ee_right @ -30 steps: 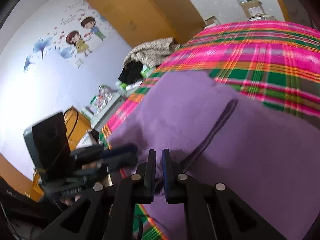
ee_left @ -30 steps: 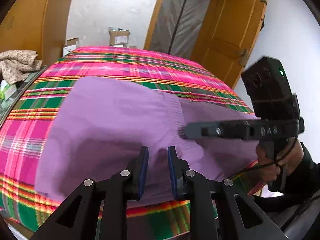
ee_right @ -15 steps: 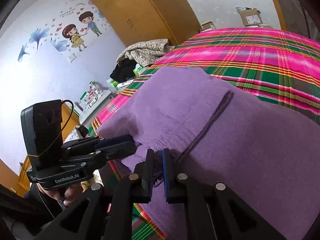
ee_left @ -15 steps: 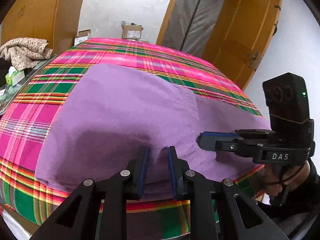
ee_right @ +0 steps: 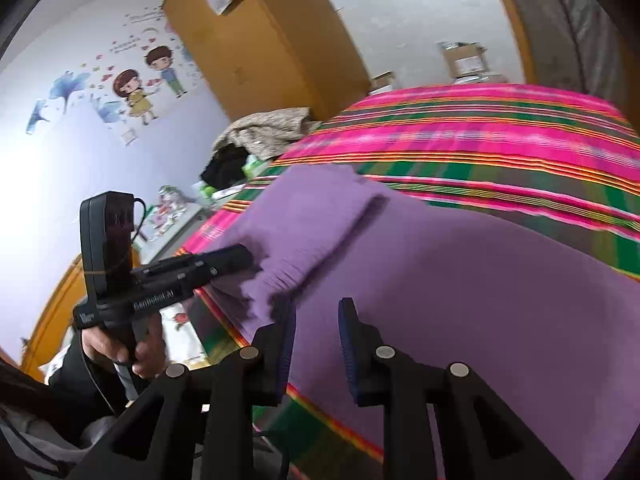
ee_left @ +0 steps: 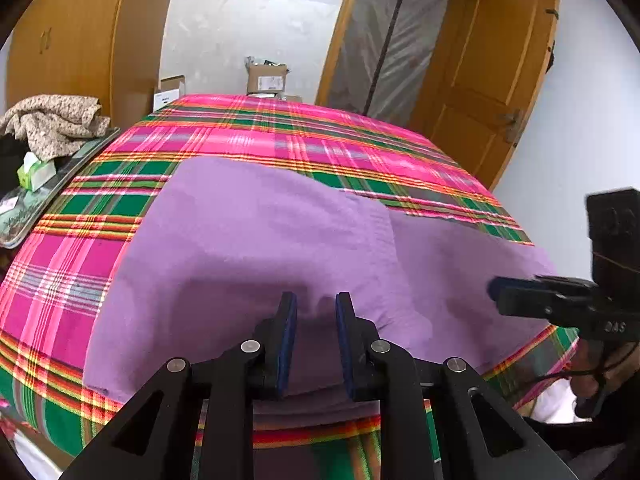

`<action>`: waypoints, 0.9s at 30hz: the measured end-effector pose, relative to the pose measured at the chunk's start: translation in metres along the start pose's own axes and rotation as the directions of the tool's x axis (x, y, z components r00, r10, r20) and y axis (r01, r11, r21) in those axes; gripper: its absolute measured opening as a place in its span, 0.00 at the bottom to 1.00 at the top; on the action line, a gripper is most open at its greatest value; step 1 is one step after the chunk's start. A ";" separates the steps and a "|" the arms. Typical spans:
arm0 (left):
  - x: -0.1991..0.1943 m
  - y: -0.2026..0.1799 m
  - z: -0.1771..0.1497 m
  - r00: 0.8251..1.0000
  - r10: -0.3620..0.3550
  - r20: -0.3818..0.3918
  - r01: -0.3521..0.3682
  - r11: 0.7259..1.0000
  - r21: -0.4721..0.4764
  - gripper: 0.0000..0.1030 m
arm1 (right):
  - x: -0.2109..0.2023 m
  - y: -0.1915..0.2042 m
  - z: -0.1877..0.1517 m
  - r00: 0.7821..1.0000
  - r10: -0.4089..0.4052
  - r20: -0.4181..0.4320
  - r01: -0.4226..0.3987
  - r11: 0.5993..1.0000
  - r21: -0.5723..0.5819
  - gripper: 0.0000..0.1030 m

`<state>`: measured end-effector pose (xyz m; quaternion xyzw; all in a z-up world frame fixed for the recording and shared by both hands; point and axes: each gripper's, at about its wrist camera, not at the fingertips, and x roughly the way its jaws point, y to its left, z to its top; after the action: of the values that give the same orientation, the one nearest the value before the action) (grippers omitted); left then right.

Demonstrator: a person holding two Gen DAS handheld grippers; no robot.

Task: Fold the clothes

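So: purple garment lies spread on the bed, near its front edge, one folded layer on top with a ribbed hem toward the left corner. Front edge of the cloth hangs slightly over the bed side.

Left gripper: jaws apart, blue pads either side of a small raised pucker of cloth; can't tell if the pads touch it. Right gripper: jaws apart, nothing between them, hovering just above the garment near the hem. Each gripper shows in the other's view, hand on the left handle.

Surface: bed under a plaid cover, pink/green/orange stripes, flat, garment covers most of the near half.

Room: wooden wardrobe at left, open wooden door at right, plastic-covered doorway beside it. Cardboard boxes against the far wall. Side table left of the bed with piled cloth and a tissue box. Cartoon wall stickers on the left wall.
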<state>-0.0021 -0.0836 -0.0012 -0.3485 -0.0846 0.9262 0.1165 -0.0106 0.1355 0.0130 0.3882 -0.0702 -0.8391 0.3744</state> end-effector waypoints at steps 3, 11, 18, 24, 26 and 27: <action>0.001 -0.007 0.000 1.000 -0.003 0.007 0.003 1.000 0.013 0.20 | -0.023 -0.008 -0.011 0.998 -0.052 0.034 0.051 0.998 0.033 0.22; 0.008 -0.030 -0.004 1.000 -0.018 0.004 0.018 0.997 0.069 0.20 | -0.053 -0.033 -0.035 0.974 -0.201 0.109 0.185 0.973 0.139 0.22; 0.011 -0.034 -0.005 1.000 -0.010 0.003 0.010 0.997 0.073 0.21 | -0.055 -0.074 -0.045 0.955 -0.284 0.083 0.257 0.935 0.246 0.22; 0.011 -0.049 0.005 0.999 -0.017 0.037 0.013 0.995 0.102 0.21 | -0.076 -0.096 -0.049 0.929 -0.353 0.113 0.308 0.905 0.294 0.21; 0.016 -0.051 0.007 0.999 -0.013 0.033 0.010 0.995 0.103 0.21 | -0.083 -0.103 -0.051 0.917 -0.380 0.120 0.329 0.892 0.311 0.19; 0.019 -0.051 0.008 0.999 -0.011 0.030 0.008 0.995 0.104 0.21 | -0.086 -0.107 -0.052 0.911 -0.394 0.123 0.339 0.885 0.320 0.19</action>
<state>-0.0137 -0.0297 0.0053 -0.3272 -0.0398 0.9340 0.1376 0.0007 0.2792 -0.0145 0.3661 -0.1526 -0.9074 0.1390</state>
